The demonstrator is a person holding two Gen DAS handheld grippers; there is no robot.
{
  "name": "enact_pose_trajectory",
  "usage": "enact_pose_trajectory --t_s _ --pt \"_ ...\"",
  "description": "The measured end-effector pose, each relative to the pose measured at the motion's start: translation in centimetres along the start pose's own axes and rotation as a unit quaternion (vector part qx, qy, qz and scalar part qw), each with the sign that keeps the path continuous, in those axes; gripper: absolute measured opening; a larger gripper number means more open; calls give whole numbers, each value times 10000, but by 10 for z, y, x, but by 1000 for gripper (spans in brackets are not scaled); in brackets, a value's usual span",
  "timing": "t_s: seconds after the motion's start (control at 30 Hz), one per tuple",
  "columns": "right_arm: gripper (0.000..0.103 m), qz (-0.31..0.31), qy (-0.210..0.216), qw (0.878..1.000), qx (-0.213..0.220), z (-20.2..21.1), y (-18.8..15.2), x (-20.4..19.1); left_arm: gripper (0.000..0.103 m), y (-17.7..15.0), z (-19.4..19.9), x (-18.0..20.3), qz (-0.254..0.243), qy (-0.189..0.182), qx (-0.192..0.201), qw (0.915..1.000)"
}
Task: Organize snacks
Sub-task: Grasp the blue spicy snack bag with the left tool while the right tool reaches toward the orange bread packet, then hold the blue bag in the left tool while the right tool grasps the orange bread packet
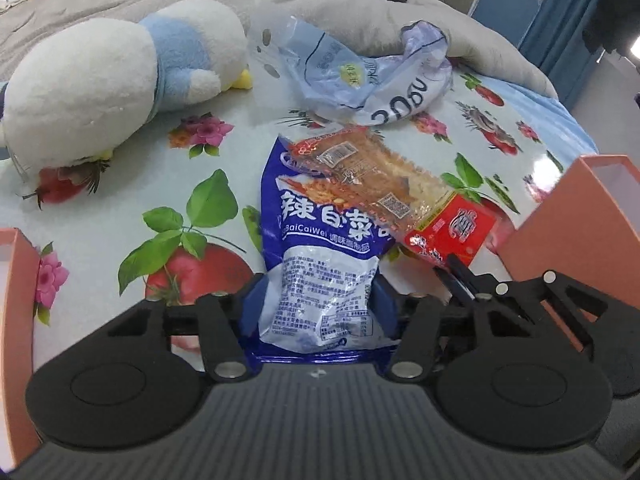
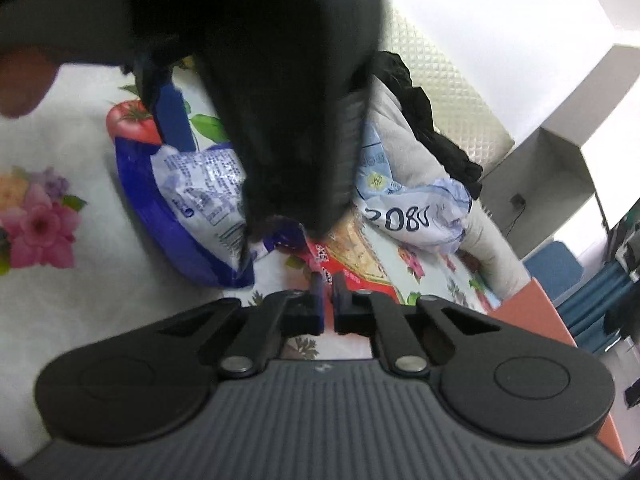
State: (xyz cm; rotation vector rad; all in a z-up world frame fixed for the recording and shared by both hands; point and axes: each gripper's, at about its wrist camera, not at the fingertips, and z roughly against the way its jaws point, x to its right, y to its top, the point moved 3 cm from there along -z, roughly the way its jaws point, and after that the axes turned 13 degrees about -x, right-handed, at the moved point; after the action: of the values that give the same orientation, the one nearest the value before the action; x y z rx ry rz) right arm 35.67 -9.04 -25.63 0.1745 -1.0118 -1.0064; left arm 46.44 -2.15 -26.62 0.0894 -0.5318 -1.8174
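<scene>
A blue snack bag (image 1: 320, 240) with white lettering lies on the flowered cloth. My left gripper (image 1: 320, 304) is shut on its lower end, with a blue pad pressed against each side. An orange cracker packet (image 1: 384, 176) with a red end lies slanted across the bag's upper right. My right gripper (image 2: 329, 292) is shut on the thin red edge of that packet (image 2: 360, 256), and its fingertips (image 1: 452, 268) show at that red end in the left wrist view. The blue bag (image 2: 200, 200) is partly hidden in the right wrist view by a dark blurred shape (image 2: 288, 100) close to the lens.
A crumpled pale blue plastic bag (image 1: 360, 76) lies behind the snacks, against a grey blanket (image 1: 480, 40). A white and blue plush toy (image 1: 100, 80) lies at the left. Pink box walls stand at the right (image 1: 560, 232) and the left (image 1: 16, 280).
</scene>
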Motion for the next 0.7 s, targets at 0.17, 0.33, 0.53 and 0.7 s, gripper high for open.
enact_pose_trajectory --t_s 0.17,0.33,0.53,0.7 --pt "3 -124 23 9999 -30 22 -4 10 53 -16 17 1 65 94 -36 9999" --pt "3 -175 9 9998 -32 61 -13 21 53 -54 48 3 380 279 80 9989" --pt "3 -101 256 9996 96 118 -40 24 53 -106 86 10 800 310 259 9960" --pt "3 6 566 9982 171 162 -73 22 52 -151 114 24 1044 377 342 9932"
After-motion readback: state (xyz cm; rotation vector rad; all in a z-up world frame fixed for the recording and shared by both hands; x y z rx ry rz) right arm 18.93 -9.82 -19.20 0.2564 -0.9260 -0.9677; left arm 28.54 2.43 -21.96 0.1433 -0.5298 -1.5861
